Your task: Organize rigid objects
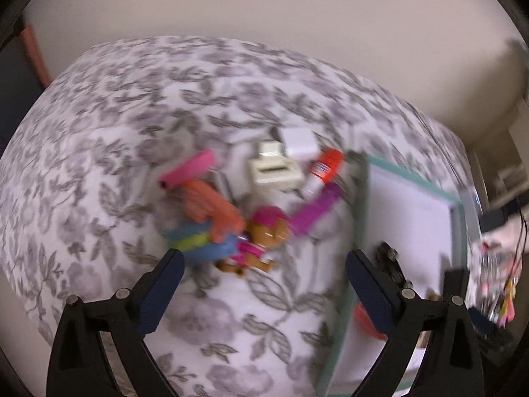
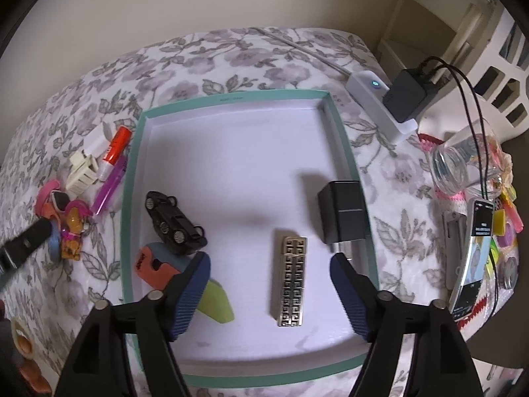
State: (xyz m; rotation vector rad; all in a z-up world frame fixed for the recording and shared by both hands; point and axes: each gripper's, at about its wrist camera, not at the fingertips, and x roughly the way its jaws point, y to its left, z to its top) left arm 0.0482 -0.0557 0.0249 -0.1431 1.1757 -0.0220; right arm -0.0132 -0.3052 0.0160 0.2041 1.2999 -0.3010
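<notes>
Heavily motion-smeared in the left wrist view, so the pile of small items on the floral bedspread (image 1: 99, 152) reads only roughly: pink tube (image 1: 188, 169), cream hair claw (image 1: 272, 167), glue stick with orange cap (image 1: 325, 170), purple lighter (image 1: 315, 208), brown toy figure (image 1: 264, 235), other orange and blue shapes not identifiable. Left hand-held gripper (image 1: 264, 264) angled steeply down over that pile, jaws spread wide, nothing between them. Sharp in the right wrist view: teal-rimmed box tray (image 2: 132, 152) on the bedspread, holding a black toy car (image 2: 175, 223), an orange-and-grey item (image 2: 155, 264) partly hidden behind the left finger, a lime-green piece (image 2: 216, 301) also half covered, a patterned silver lighter (image 2: 291, 281) and a black charger block (image 2: 342, 211). Right hand-held gripper (image 2: 269, 264) pointed steeply down over the tray, jaws apart either side of the silver lighter without touching it. At the right edge, a power strip (image 2: 380, 102), a glass jar (image 2: 459, 165) and a phone (image 2: 469, 261), partly cut off.
</notes>
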